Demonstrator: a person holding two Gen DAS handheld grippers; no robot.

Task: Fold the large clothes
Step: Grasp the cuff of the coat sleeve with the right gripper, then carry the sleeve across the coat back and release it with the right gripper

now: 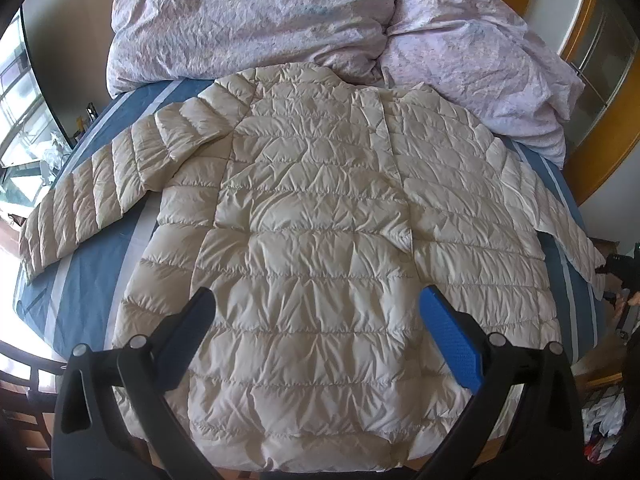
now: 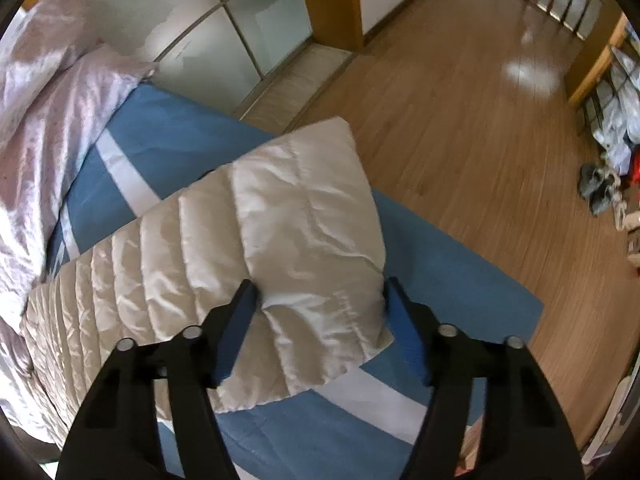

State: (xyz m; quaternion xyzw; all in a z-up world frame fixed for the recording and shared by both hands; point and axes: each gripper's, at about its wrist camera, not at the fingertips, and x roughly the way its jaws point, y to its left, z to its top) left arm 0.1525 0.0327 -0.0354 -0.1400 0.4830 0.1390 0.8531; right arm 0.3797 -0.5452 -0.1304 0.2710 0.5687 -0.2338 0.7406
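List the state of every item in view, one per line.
Puffer jacket: spread flat, back side up, unfolded.
Left sleeve: stretched outward on the bed.
Right sleeve: cuff end between the open jaws.
Duvet: crumpled at the bed's head.
Left gripper: open, above the hem.
Right gripper: open, not clamped.

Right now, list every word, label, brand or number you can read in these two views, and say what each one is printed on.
None: no readable text shows in either view.
The cream quilted puffer jacket shows no visible tag or logo.
The blue bedsheet with white stripes is plain.
The pink floral duvet has only a pattern.
The clutter on the floor is too small and blurred to read.
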